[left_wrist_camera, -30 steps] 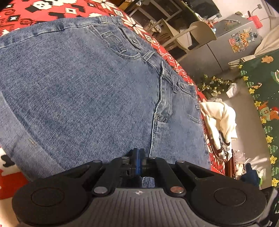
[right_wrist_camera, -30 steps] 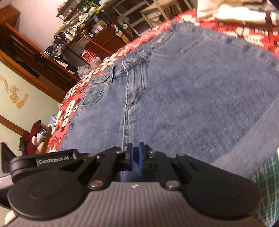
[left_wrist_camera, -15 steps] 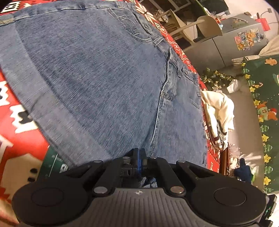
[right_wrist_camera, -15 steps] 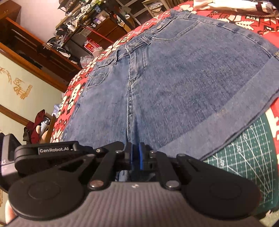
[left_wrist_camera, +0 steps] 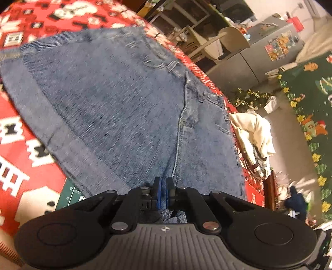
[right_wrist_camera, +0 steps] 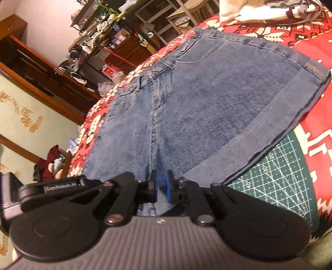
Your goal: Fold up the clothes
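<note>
Denim shorts (left_wrist_camera: 116, 108) lie spread on the red patterned cloth (left_wrist_camera: 25, 157). The left tool (left_wrist_camera: 162, 193) is clamped on their near edge; the right tool (right_wrist_camera: 160, 189) pinches the same edge. Compared with a second ago, more cloth and the green mat (right_wrist_camera: 276, 176) now show beyond the cuff.

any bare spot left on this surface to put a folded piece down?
Little. Denim shorts fill the middle. Free: green cutting mat just past the cuffed hem, and red patterned blanket alongside the other hem. Crowded: far edge, where the cream garment pile lies.
</note>
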### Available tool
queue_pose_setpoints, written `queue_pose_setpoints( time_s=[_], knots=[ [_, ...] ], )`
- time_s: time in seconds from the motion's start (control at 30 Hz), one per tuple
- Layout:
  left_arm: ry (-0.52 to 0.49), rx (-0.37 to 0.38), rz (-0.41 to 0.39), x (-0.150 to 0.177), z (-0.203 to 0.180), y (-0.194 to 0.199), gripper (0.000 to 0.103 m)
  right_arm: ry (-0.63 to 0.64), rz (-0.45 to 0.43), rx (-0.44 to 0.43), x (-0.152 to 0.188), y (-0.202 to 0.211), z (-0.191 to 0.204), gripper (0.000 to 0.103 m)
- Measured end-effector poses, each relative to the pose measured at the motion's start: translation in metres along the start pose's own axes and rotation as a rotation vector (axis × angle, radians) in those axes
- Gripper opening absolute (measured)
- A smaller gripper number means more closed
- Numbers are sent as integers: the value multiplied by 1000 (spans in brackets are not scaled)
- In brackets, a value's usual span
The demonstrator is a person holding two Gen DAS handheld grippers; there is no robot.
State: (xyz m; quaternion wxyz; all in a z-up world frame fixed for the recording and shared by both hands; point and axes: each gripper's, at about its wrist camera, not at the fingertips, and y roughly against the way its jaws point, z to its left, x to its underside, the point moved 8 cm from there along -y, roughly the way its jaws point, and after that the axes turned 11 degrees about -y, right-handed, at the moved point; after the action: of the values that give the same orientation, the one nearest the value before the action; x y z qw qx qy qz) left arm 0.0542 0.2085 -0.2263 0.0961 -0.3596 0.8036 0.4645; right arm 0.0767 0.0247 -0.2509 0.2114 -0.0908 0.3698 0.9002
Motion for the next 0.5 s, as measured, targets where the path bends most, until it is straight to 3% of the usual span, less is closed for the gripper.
queue_pose_setpoints(
  time_s=[0.13,0.37,0.5],
  knots=[
    [-35,-14,-5,-4,-5,-5,2,22,-11,-3,-3,3,3,9],
    [9,35,-1,-14,-2,-15,2,-6,-34,-14,-17,-4,2,9],
    [-57,15,7,-26,-8,-22,2,52,-41,10,-24,-12,11,9]
  ],
)
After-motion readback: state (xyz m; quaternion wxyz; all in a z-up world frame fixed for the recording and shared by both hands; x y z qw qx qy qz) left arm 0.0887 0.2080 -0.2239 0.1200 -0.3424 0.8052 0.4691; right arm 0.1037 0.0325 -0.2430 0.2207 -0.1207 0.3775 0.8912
